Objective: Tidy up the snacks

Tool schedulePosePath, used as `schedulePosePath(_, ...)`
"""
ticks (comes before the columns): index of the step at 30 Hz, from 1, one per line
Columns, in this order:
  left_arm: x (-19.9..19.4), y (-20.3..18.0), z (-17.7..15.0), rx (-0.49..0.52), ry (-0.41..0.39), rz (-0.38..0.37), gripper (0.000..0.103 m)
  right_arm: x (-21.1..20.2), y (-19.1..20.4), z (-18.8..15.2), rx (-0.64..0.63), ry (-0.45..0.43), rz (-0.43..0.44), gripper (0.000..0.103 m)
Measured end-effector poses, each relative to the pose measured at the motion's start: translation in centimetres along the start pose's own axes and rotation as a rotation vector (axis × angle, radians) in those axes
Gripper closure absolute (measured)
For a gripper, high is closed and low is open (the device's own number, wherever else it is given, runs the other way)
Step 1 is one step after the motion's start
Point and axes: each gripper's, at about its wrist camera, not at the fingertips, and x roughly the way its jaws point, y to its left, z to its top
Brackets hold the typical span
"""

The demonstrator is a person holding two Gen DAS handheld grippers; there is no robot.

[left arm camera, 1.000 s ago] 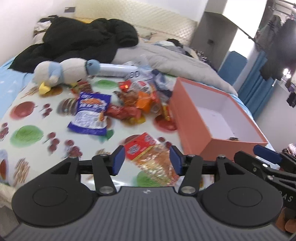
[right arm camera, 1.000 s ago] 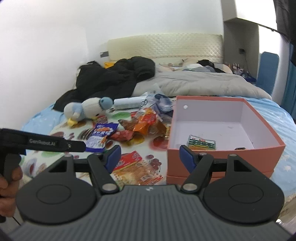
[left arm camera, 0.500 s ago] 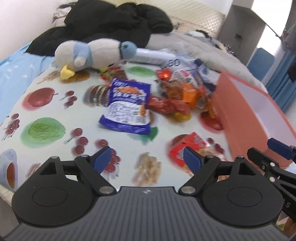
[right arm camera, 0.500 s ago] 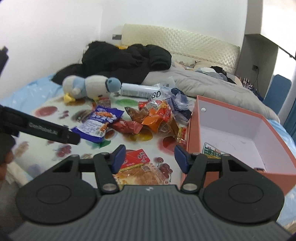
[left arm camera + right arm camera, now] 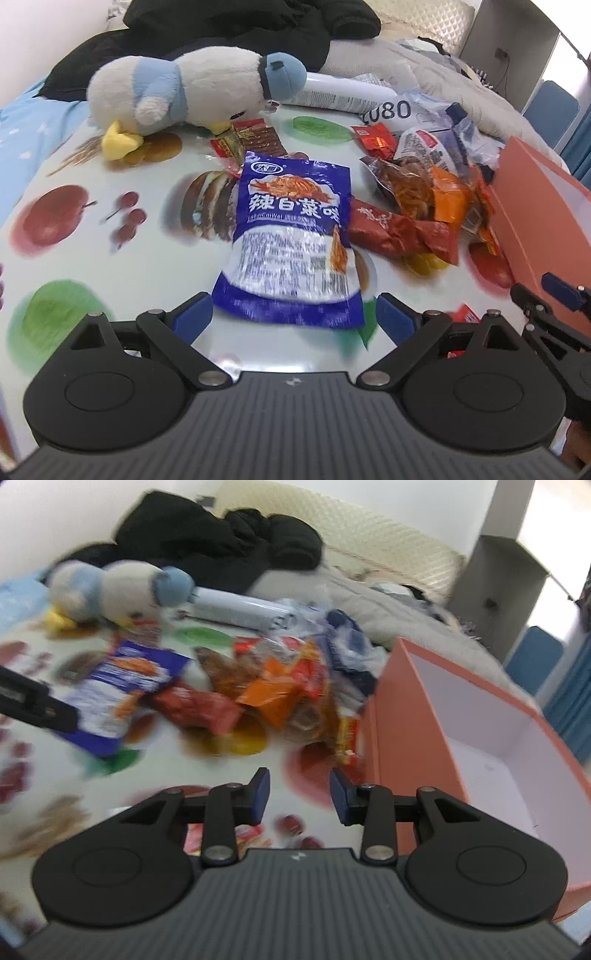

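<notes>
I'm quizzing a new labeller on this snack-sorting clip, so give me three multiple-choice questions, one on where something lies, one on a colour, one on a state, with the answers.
1. Where does the blue snack packet lie?
A. Inside the box
B. On the fruit-print cloth, in front of the left gripper
C. On the black jacket

2. What colour is the outside of the box?
A. Orange-pink
B. Green
C. Black

3. What is between the jaws of the right gripper?
A. The plush toy
B. A red packet
C. Nothing

Answers: 1 B, it lies flat on the cloth just ahead of the left gripper. 2 A, its walls show orange-pink. 3 C, only cloth shows in the gap.
</notes>
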Motion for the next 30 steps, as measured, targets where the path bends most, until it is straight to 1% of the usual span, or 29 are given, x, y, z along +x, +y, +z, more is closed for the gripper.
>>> schedulePosePath(2, 1.3, -0.1, 0.6, 0.011, 0.004, 0.005, 0.006, 1.8, 0.3, 0.2, -0.020, 0.016, -0.044, 0.069)
schedulePosePath(3, 1.8, -0.1, 0.9, 0.019, 0.004, 0.010, 0.006, 2.5, 0.2, 0.4, -0.013, 0.026, -0.051, 0.074)
schedulePosePath(7, 3.8, -0.2, 1.7, 0.045, 0.008, 0.042, 0.006, 4.5, -0.2, 1.5, 0.022, 0.023, -0.047, 0.074)
schedulePosePath(9, 4.5, 0.0, 2.1, 0.046, 0.009, 0.041, 0.006, 5.1, -0.2, 2.1, 0.028, 0.009, -0.035, 0.074)
schedulePosePath(12, 5.2, 0.2, 2.6, 0.044, 0.003, 0.037, 0.006, 6.1, 0.3, 2.8, -0.002, -0.019, -0.054, 0.074)
schedulePosePath(16, 6.0, 0.1, 3.0, 0.058, 0.005, 0.029, 0.007, 8.1, 0.7, 3.4, -0.033, -0.022, -0.071, 0.074)
schedulePosePath(21, 6.6, -0.1, 3.0, 0.070, 0.016, 0.009, 0.008, 9.7, 1.6, 3.8, -0.125, -0.075, -0.145, 0.073)
schedulePosePath(26, 6.8, -0.5, 3.1, 0.105, 0.025, 0.030, 0.013, 11.3, 1.1, 4.2, -0.089, -0.052, -0.118, 0.074)
schedulePosePath(27, 6.8, -0.5, 3.0, 0.108, 0.025, 0.034, 0.017, 11.5, 1.0, 4.2, -0.078, -0.045, -0.110, 0.075)
schedulePosePath(28, 6.7, -0.6, 3.0, 0.108, 0.024, 0.040, 0.021, 11.6, 0.8, 4.3, -0.065, -0.040, -0.097, 0.084)
schedulePosePath(30, 6.6, -0.5, 3.1, 0.103, 0.023, 0.050, 0.027, 11.7, 0.7, 4.4, -0.055, -0.037, -0.101, 0.095)
